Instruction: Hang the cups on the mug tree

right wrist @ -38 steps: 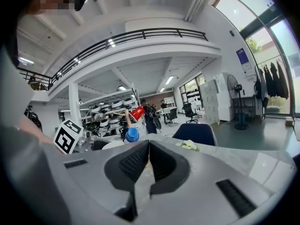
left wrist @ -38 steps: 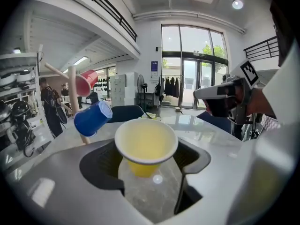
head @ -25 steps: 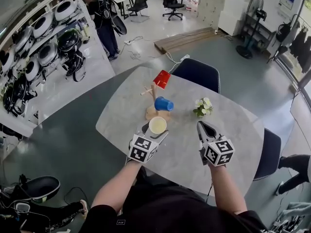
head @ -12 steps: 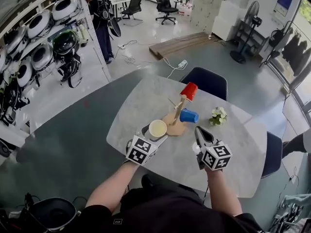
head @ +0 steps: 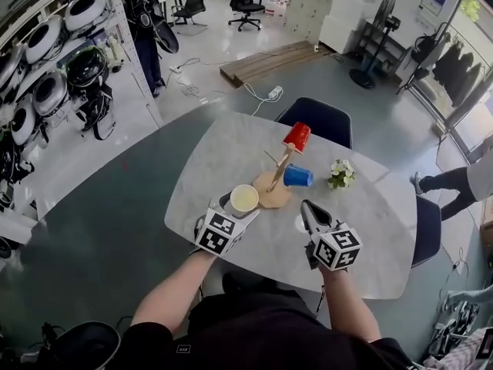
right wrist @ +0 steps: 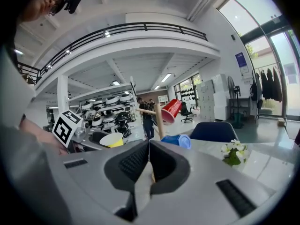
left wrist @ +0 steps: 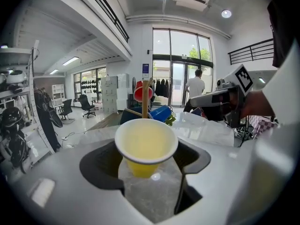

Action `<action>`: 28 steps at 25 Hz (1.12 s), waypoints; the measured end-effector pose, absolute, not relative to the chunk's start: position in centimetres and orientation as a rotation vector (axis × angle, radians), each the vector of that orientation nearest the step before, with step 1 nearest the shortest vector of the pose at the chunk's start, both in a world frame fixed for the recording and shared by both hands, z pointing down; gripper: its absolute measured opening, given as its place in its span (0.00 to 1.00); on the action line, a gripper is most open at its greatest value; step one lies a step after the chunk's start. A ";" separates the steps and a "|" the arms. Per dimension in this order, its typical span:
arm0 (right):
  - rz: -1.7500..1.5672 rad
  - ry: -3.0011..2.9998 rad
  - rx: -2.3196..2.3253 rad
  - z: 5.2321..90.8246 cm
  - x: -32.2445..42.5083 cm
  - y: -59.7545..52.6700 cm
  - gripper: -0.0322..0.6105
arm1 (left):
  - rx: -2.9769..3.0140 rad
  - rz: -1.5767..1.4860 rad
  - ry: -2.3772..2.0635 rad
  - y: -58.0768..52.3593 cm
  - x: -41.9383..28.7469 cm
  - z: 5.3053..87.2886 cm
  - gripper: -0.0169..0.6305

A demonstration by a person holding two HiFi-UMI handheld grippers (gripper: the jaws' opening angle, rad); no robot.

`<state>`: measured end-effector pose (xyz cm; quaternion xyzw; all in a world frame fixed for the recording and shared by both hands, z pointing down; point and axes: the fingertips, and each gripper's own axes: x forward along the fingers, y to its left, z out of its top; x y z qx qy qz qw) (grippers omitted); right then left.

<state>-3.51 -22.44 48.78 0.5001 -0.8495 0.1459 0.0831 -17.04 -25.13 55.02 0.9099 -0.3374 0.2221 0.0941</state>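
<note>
Squarely, the left gripper (left wrist: 147,170) clamps a tapered, round-rimmed yellow cup (left wrist: 146,143).

Matt wooden mug tree (head: 273,192), glossy plastic red cup (head: 297,136), smooth marble-look table (head: 223,153).

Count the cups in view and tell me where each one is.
3. The red cup hangs on the top peg of the mug tree, the blue cup on a lower peg, and the yellow cup sits between the jaws of the left gripper. None appears hidden.
</note>
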 end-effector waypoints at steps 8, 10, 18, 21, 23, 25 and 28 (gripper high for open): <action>0.440 -2.559 1.462 49.3 -1.2 -21.4 0.07 | 2.647 0.735 -1.016 -24.9 -14.8 56.5 0.55; 0.447 -2.569 1.461 49.6 -0.4 -21.4 0.07 | 2.632 0.732 -1.033 -25.1 -14.1 56.8 0.55; 0.495 -2.604 1.417 51.0 2.6 -20.9 0.07 | 2.530 0.830 -1.097 -25.2 -12.7 58.7 0.55; 0.508 -2.609 1.412 51.0 2.4 -21.3 0.07 | 2.497 0.899 -1.056 -25.2 -12.5 60.2 0.55; 0.502 -2.607 1.399 51.1 1.9 -21.4 0.07 | 2.491 0.922 -1.026 -25.3 -12.3 61.3 0.55; 0.505 -2.592 1.406 51.3 1.8 -21.7 0.07 | 2.489 0.940 -0.999 -25.6 -12.1 62.3 0.55; 0.519 -2.572 1.435 51.2 1.8 -22.1 0.07 | 2.479 1.006 -0.952 -26.0 -12.2 64.0 0.55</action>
